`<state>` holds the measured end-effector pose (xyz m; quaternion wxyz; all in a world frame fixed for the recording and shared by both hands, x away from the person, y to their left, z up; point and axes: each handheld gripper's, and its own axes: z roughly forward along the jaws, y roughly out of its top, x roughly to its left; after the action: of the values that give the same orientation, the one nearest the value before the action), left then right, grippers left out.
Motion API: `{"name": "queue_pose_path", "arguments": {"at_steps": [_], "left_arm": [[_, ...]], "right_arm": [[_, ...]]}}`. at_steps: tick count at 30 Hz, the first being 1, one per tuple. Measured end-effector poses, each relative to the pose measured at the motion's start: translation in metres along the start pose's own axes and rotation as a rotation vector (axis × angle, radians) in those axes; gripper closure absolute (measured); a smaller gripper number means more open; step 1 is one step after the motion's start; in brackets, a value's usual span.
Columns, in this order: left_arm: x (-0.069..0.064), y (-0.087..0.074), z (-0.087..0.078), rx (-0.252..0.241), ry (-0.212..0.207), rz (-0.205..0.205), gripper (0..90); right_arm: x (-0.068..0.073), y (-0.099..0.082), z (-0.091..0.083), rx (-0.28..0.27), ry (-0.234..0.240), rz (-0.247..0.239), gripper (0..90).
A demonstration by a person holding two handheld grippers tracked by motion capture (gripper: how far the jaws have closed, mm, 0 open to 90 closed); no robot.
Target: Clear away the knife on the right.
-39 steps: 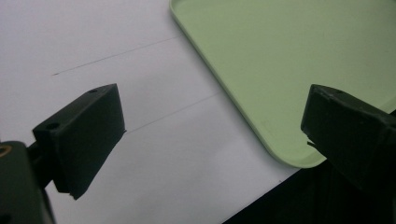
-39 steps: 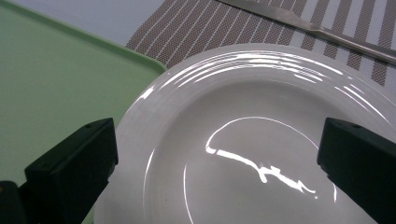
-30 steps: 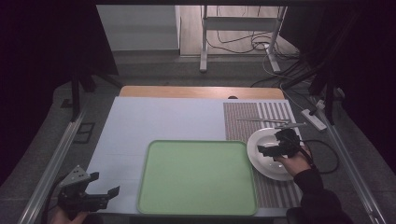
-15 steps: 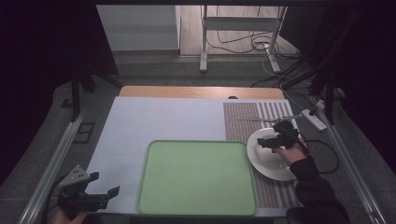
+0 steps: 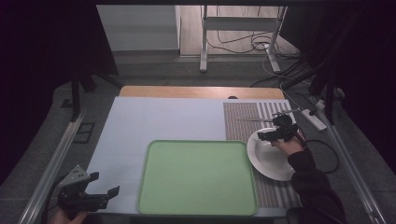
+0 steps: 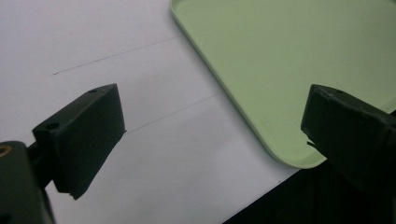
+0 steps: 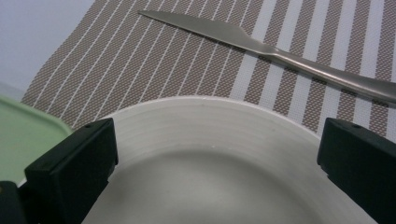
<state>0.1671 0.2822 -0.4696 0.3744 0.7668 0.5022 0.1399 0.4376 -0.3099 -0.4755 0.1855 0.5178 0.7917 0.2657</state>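
Note:
A white plate (image 5: 273,161) lies on the striped placemat (image 5: 243,122) at the right, and its rim (image 7: 210,116) curves across the right gripper view. My right gripper (image 5: 263,136) hovers open over the plate's far edge, nothing between its jaws. Beyond the plate a metal knife (image 7: 261,44) lies on the mat (image 7: 140,56); in the high view the knife (image 5: 254,121) is a thin line. My left gripper (image 5: 103,195) is open at the table's near left corner, beside the green tray (image 5: 196,177). The tray's corner (image 6: 280,70) shows past its jaws.
A pale blue-white sheet (image 5: 159,121) covers the table's left and middle, with a wooden strip (image 5: 201,92) along the far edge. Metal rails (image 5: 56,154) run down both sides. A power strip (image 5: 315,119) and cables lie at the far right.
My right gripper has moved away from me across the plate, from its middle to its far edge near the knife. The left gripper has stayed put.

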Motion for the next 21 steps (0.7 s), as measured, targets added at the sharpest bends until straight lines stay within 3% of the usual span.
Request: {"name": "queue_pose_path", "arguments": {"at_steps": [21], "left_arm": [[0.000, 0.000, 0.000, -0.002, -0.003, -0.001, 6.0]], "right_arm": [[-0.022, 0.027, 0.024, -0.007, -0.051, 0.067, 0.0]]}}
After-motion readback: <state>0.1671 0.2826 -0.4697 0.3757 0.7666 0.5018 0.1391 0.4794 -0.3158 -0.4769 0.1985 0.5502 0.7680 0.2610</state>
